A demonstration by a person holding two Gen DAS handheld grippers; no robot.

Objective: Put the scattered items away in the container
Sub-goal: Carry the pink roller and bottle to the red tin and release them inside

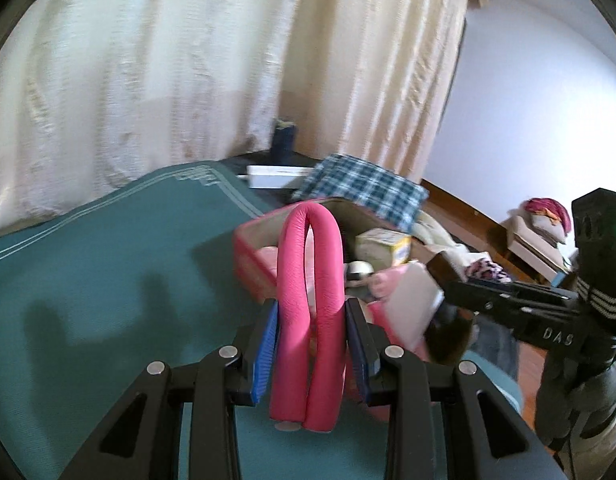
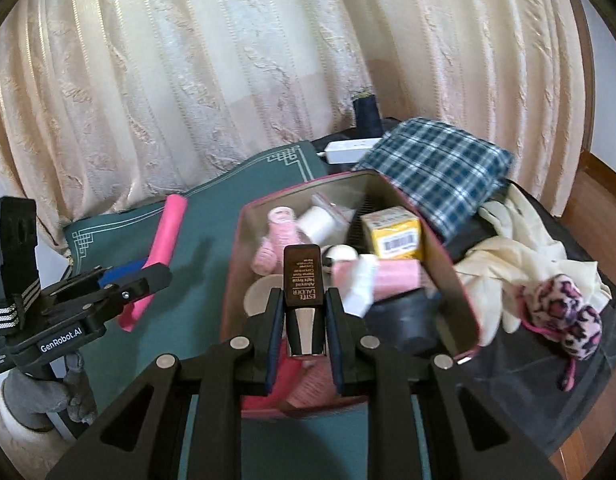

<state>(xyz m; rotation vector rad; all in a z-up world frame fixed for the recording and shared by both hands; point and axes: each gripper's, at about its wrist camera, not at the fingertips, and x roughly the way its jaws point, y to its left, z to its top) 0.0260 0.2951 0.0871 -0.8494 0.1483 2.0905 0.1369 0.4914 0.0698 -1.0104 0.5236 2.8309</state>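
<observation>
Currently: left tongs clamped on folded pink foam roller, beside pink box; right tongs clamped on Estée Lauder bottle, over box. Box part-filled; leopard scrunchie left outside.

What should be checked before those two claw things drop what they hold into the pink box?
1. Left gripper clamps the bent pink foam roller: ok.
2. Right gripper clamps the brown Estee Lauder bottle: ok.
3. Bottle is above the open pink box: ok.
4. Roller is above the box: not ok, beside it.
5. Room left in the box: cannot tell.
</observation>
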